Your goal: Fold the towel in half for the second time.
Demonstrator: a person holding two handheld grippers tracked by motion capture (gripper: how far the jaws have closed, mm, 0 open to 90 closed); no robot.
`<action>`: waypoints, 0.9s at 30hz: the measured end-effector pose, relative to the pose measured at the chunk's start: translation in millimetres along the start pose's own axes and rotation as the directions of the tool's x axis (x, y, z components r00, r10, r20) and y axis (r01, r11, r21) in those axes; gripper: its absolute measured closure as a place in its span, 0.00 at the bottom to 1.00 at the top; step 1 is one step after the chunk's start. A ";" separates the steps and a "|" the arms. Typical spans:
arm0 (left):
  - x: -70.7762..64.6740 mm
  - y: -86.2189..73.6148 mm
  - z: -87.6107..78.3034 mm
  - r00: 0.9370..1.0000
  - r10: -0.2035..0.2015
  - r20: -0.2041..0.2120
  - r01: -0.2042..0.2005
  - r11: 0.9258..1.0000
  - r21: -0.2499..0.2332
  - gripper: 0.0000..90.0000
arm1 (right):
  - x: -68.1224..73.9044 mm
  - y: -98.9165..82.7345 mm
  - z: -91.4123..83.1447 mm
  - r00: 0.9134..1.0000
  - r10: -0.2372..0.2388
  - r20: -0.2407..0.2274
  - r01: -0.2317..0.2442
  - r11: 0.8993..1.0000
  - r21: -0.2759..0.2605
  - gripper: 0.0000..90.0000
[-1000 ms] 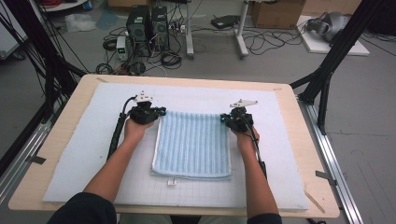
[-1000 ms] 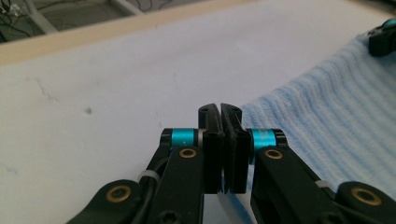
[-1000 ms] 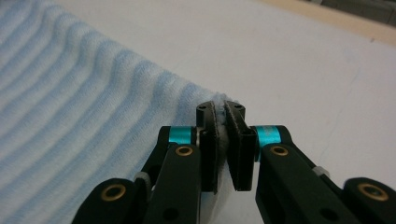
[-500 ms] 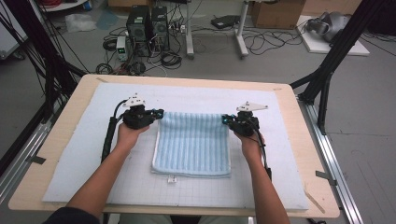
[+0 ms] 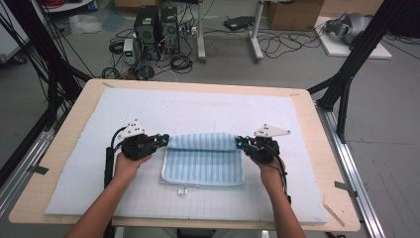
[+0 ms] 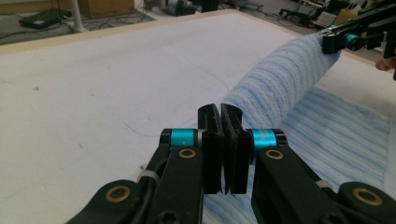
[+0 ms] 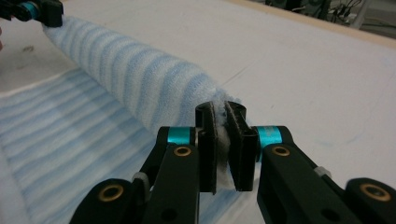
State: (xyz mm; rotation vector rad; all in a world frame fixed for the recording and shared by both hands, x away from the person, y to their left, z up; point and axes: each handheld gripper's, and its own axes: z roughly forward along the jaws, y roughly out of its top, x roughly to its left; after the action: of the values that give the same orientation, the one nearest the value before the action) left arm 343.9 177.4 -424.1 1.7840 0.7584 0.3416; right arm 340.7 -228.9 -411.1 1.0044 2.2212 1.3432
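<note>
A light blue striped towel [image 5: 203, 161] lies on the white mat [image 5: 188, 109] in the high view, its far edge lifted and curled back toward the person. My left gripper [image 5: 162, 139] is shut on the towel's far left corner, my right gripper [image 5: 241, 143] on its far right corner. From the left gripper [image 6: 220, 112], the towel [image 6: 280, 84] stretches as a raised roll to the other gripper at upper right. In the right gripper view the towel cloth [image 7: 135, 79] is pinched between the jaws of my right gripper [image 7: 220, 112].
The mat lies on a wooden table [image 5: 322, 144]. Black frame posts [image 5: 346, 74] stand at both sides of the table. Computers [image 5: 156, 25], cables and boxes sit on the floor beyond the far edge.
Both grippers have pulled the towel's far edge toward the person, so the far part now folds over the near part.
</note>
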 end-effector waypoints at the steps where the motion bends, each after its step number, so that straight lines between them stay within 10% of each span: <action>1: -2.7 -2.2 -1.6 1.000 -0.002 0.004 0.002 1.000 0.000 0.96 | 3.5 -3.2 -2.0 1.000 0.004 -0.002 -0.004 1.000 0.003 0.93; 27: -47.9 -33.9 -36.8 0.997 0.012 0.078 -0.014 1.000 0.025 0.96 | 48.7 -50.7 -45.0 0.999 0.005 -0.032 -0.004 1.000 0.028 0.91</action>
State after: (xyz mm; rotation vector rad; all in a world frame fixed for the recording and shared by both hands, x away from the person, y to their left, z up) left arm 275.8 180.1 -436.3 1.8166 0.6991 0.2698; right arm 259.9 -236.4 -430.7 1.0055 2.2676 1.3432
